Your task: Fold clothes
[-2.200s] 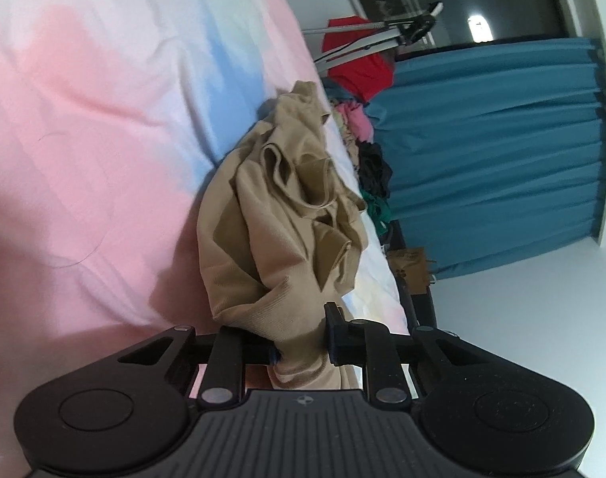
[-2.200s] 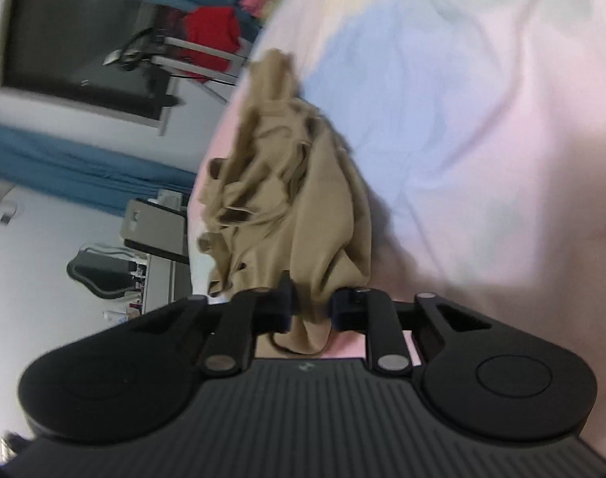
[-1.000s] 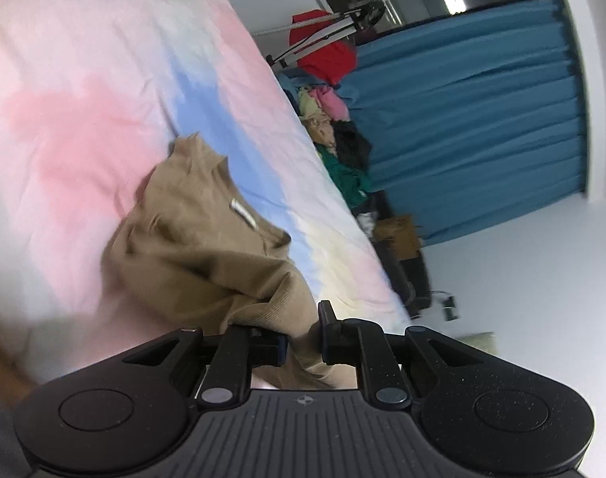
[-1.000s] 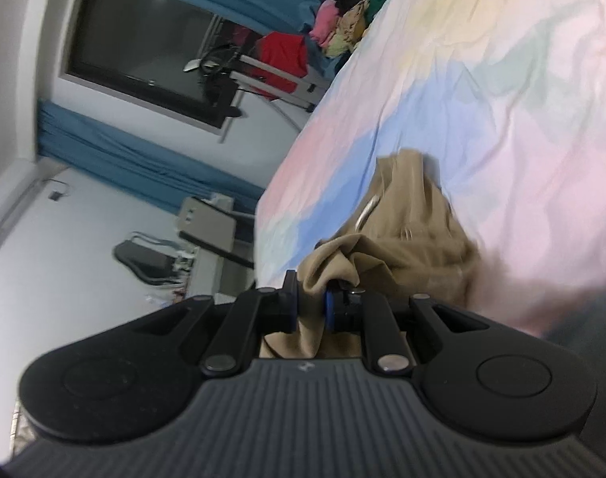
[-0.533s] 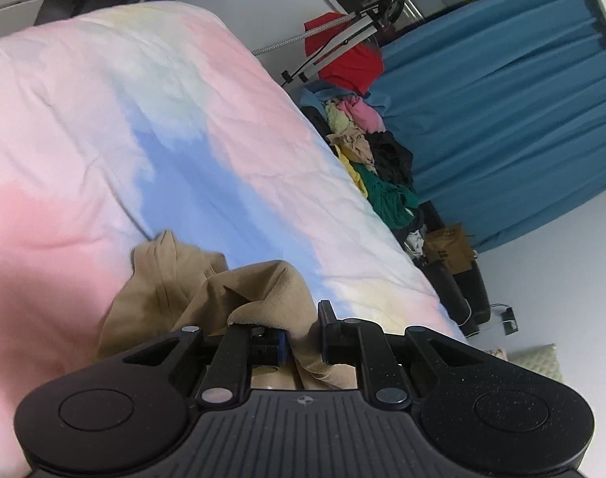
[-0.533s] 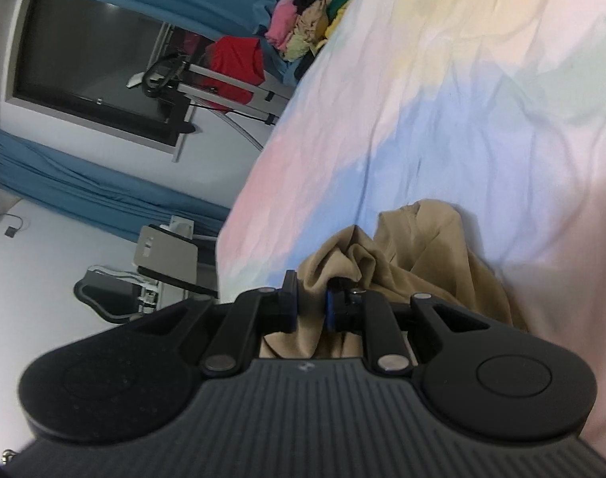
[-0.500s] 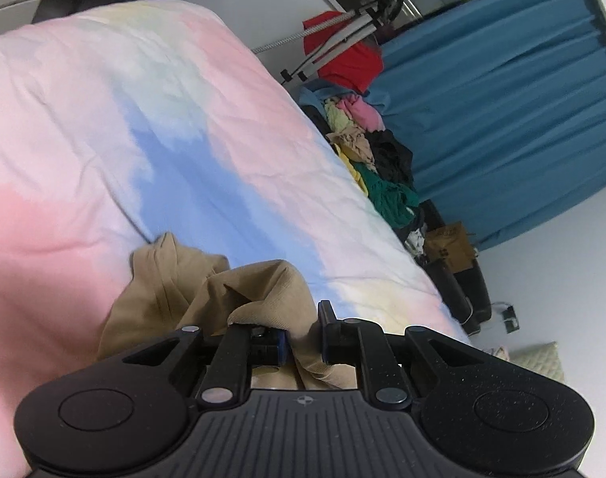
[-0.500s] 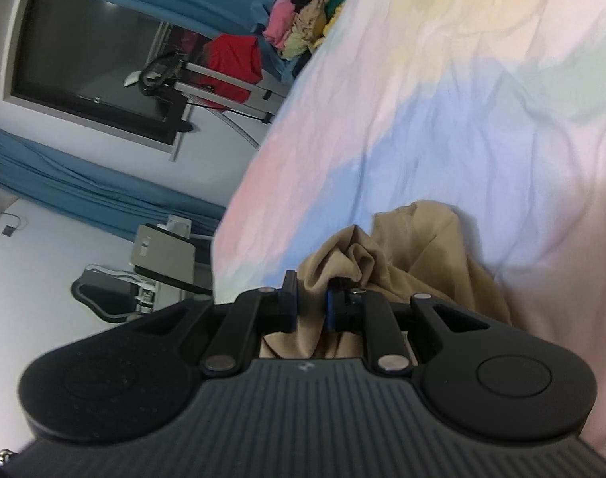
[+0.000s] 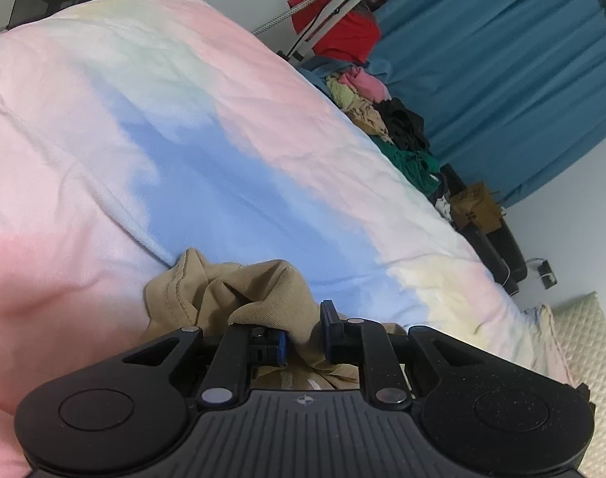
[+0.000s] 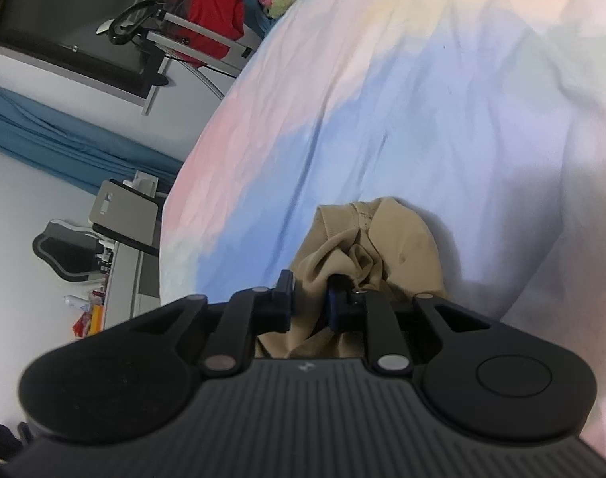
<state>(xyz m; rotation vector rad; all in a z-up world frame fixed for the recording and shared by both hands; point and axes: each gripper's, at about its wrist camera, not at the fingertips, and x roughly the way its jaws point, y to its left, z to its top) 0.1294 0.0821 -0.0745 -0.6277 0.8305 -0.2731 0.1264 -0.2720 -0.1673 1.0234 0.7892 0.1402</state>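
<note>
Your left gripper (image 9: 303, 336) and right gripper (image 10: 310, 300) each have their jaws clenched on the tan garment (image 9: 263, 290), which sits bunched at the bottom centre of both frames. It rests on the pastel bedspread (image 9: 223, 151); a clothes pile (image 9: 382, 111) lies at the upper right of the left view.

Both wrist cameras ride low and close over the pastel bedspread (image 9: 223, 127), left looking along its fingers toward the blue curtain (image 9: 502, 59), right toward the dark window (image 10: 75, 28), both sharing the bunched tan garment (image 9: 239, 290) up front.
</note>
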